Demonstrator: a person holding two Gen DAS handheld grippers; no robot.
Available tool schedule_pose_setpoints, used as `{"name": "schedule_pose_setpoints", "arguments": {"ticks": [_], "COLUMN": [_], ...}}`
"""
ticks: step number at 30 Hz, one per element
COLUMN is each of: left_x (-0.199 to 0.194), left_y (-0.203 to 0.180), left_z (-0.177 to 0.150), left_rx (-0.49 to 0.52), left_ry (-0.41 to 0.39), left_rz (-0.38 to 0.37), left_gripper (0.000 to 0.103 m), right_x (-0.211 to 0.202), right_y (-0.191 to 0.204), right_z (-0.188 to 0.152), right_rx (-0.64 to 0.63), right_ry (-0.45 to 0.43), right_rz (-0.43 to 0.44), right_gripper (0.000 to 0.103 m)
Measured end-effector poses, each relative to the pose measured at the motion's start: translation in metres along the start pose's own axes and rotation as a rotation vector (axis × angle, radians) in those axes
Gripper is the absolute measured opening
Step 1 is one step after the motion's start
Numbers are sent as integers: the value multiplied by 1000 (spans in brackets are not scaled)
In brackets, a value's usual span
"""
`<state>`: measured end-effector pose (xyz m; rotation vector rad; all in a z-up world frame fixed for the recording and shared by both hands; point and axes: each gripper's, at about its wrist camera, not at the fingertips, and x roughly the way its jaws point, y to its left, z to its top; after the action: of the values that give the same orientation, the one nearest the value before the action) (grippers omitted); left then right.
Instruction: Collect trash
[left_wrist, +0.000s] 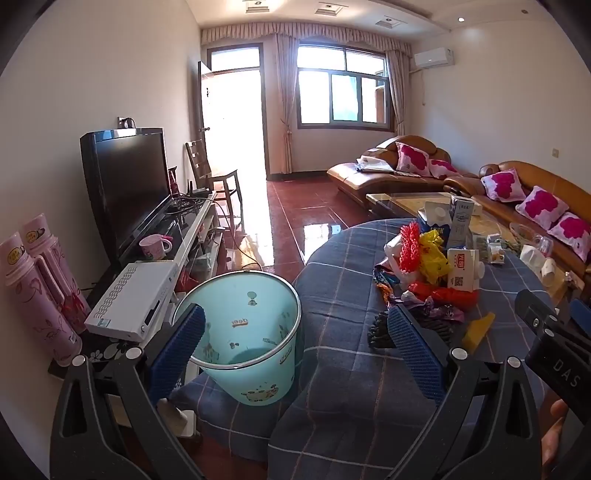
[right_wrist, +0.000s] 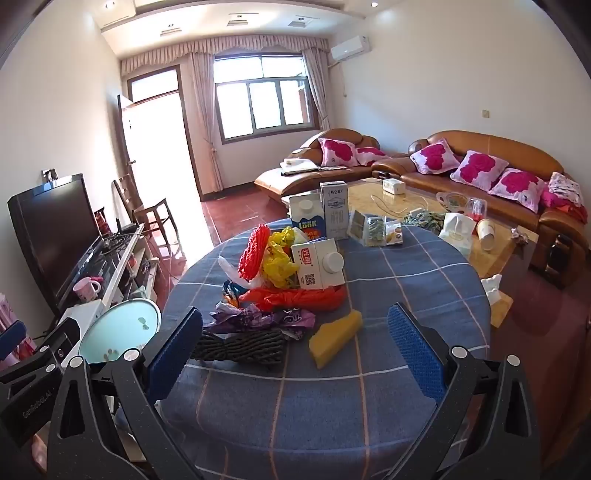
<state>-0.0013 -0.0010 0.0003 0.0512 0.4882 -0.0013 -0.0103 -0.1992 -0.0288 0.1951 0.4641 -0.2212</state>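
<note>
We count three white cartons (right_wrist: 320, 267) in the trash heap on the blue checked desk (right_wrist: 406, 280); one pale-green plastic bin (left_wrist: 255, 332) stands empty; both tongs (left_wrist: 295, 347) (right_wrist: 295, 347) gape wide, holding nothing

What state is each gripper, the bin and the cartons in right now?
left gripper: open, empty.
right gripper: open, empty.
bin: upright at the table's edge, no trash visible inside.
milk cartons: two upright.
small carton: lying on its side.
balcony door: open.

plastic bin (left_wrist: 258, 332), checked cloth table cover (right_wrist: 406, 280)
</note>
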Motion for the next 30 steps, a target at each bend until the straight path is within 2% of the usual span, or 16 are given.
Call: {"name": "schedule_pose_setpoints", "arguments": {"ticks": [8,30], "left_x": [1,-5], "left_y": [-1,-2], "left_z": [0,1], "left_rx": [-19,-14], "left_ry": [18,5], "left_rz": [-14,-30], "left_gripper": [97,97], "right_x": [-2,-4], "right_y": [0,-2], "right_z": [7,2], "right_rx": [6,19], "right_ry": [-1,-12], "right_rz": [-5,3], "right_gripper": [99,99]}}
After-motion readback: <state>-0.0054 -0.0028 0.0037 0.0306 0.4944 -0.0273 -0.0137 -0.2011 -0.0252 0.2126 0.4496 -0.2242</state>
